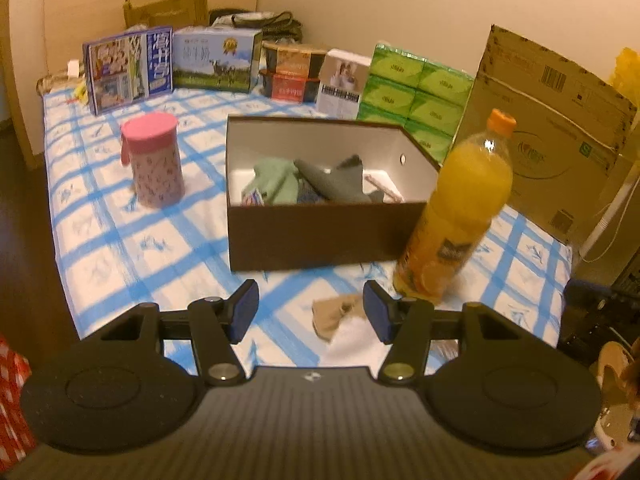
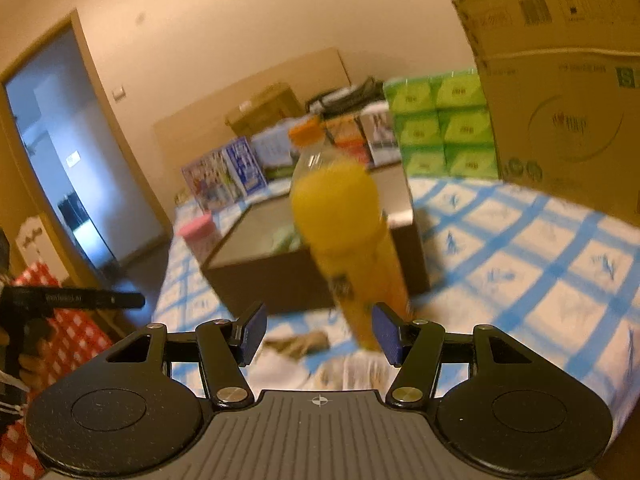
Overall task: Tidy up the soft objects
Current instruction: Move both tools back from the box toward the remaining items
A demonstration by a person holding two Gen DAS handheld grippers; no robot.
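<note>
Left wrist view: left gripper (image 1: 310, 311) released, empty. Beige sock (image 1: 334, 314) flat before brown box (image 1: 320, 232), long axis crosswise; folded cloths (image 1: 304, 182) visible inside. Right wrist view: right gripper (image 2: 319, 332) released, empty; box contents blurred behind bottle (image 2: 344, 232).

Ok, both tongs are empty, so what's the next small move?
Probably lower the left tongs onto the tan cloth lying on the checked sheet just ahead of them. They stand open and hold nothing, the brown box already holds other cloths, and the orange juice bottle stands close beside, so approach carefully.
</note>
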